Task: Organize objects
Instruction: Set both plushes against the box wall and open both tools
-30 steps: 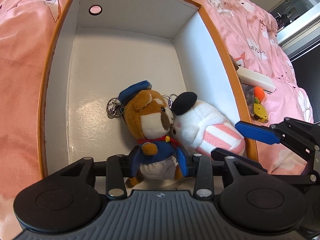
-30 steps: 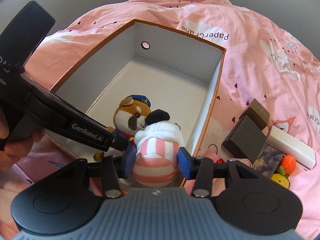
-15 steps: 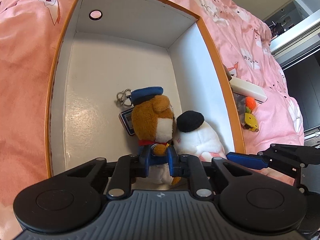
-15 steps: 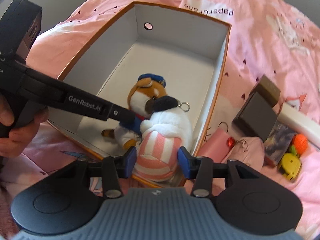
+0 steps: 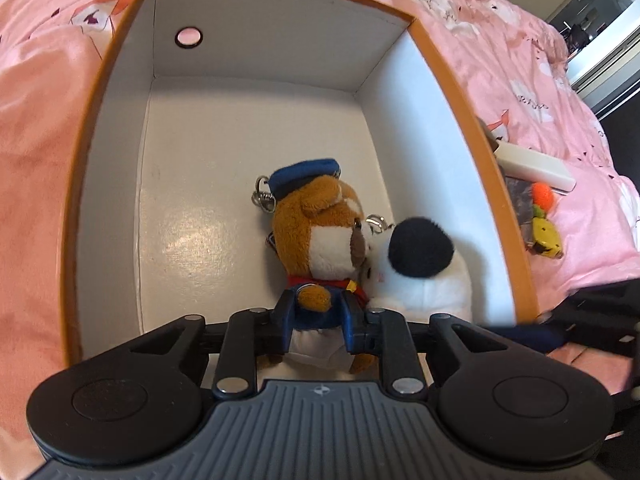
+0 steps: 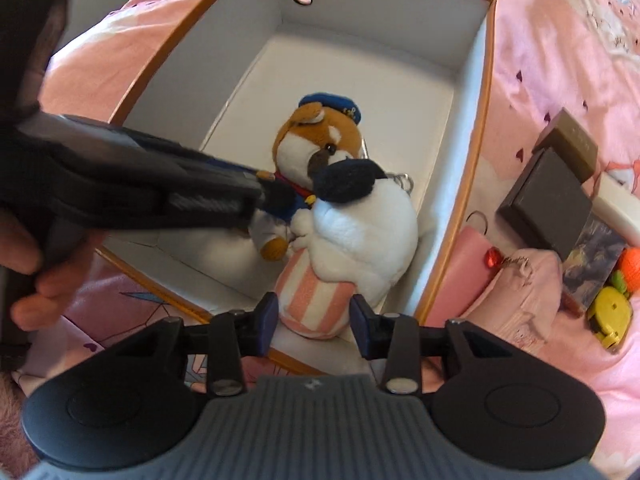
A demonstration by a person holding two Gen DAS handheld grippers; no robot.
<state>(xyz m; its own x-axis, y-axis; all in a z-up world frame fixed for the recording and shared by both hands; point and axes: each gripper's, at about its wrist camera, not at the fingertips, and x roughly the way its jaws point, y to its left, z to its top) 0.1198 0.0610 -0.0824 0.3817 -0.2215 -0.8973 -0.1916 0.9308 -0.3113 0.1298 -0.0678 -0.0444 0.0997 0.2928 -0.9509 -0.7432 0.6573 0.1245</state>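
A brown bear plush (image 5: 316,236) with a blue cap stands in the orange-rimmed white box (image 5: 256,92), at its near right. My left gripper (image 5: 318,320) is shut on the bear's blue body. A white plush (image 6: 360,220) with a black cap and pink striped bottom leans against the bear's right side. My right gripper (image 6: 314,320) is open, its fingers on either side of the striped bottom and apart from it. The bear (image 6: 316,140) and the box (image 6: 472,128) also show in the right wrist view.
The box sits on a pink bedspread (image 6: 560,40). To the right of the box lie dark boxes (image 6: 548,200), a white box (image 5: 536,164), a pink pouch (image 6: 516,284), an orange knitted toy (image 5: 542,196) and a yellow toy (image 6: 614,308).
My left gripper has closed on the bear and stood it upright. My right gripper has opened off the white plush and drawn back and up; the plush stays in the box.
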